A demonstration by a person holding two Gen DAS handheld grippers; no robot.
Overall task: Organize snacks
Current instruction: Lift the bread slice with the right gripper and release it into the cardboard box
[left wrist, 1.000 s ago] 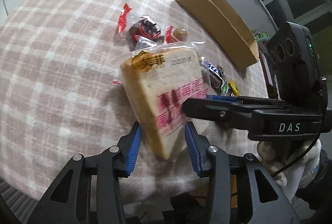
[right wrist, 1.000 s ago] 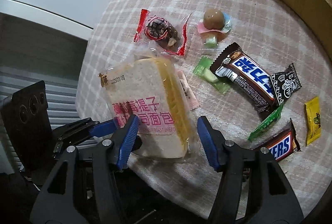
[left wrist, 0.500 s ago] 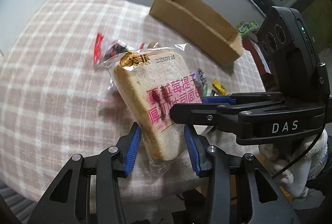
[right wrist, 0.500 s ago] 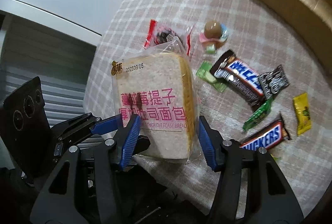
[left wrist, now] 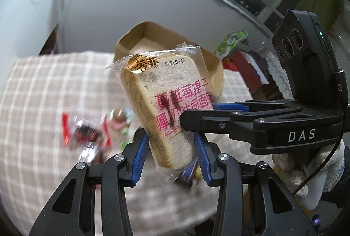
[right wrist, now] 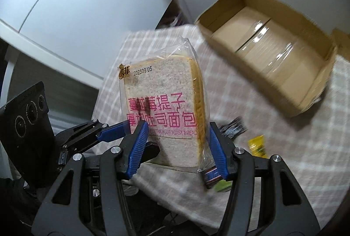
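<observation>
Wrapped toast slice [left wrist: 172,109] upright above the checked cloth [left wrist: 39,93] — pinched by left tool [left wrist: 172,154] and right tool [right wrist: 177,146] alike.

The loose sweets [left wrist: 87,135] on the bench [left wrist: 32,104] were smeared by motion blur in the left wrist view, their wrappers unreadable. The bread packet [left wrist: 166,109] hid most of the cardboard box [left wrist: 142,36] behind it. In the right wrist view a blue-lettered bar [right wrist: 211,175] (brand illegible) was half covered by a finger of the right hand-held gripper [right wrist: 178,148], and the box's far corner [right wrist: 317,91] was blurred.
</observation>
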